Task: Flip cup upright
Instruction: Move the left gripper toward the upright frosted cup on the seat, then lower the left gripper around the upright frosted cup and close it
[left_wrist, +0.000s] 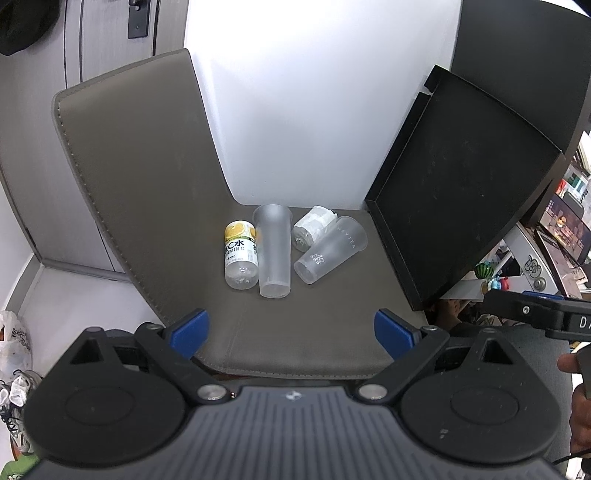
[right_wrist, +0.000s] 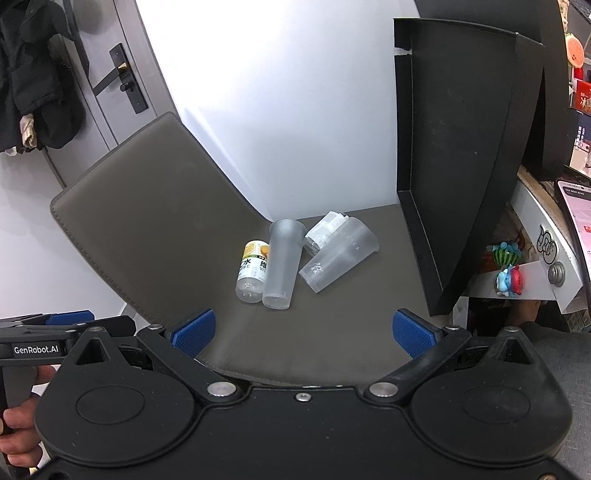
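Observation:
Two frosted plastic cups lie on their sides on a grey leather mat (left_wrist: 147, 206) (right_wrist: 155, 229). The tall narrow cup (left_wrist: 272, 251) (right_wrist: 282, 262) points its base toward me. The wider tapered cup (left_wrist: 330, 249) (right_wrist: 340, 254) lies to its right, base toward me. My left gripper (left_wrist: 291, 332) is open and empty, well short of the cups. My right gripper (right_wrist: 303, 332) is open and empty, also short of them.
A yellow-labelled bottle (left_wrist: 241, 254) (right_wrist: 253, 271) lies against the tall cup's left side. A white-wrapped small bottle (left_wrist: 312, 227) (right_wrist: 325, 230) lies behind the wider cup. A black box lid (left_wrist: 461, 192) (right_wrist: 454, 147) stands upright at the right. A white wall is behind.

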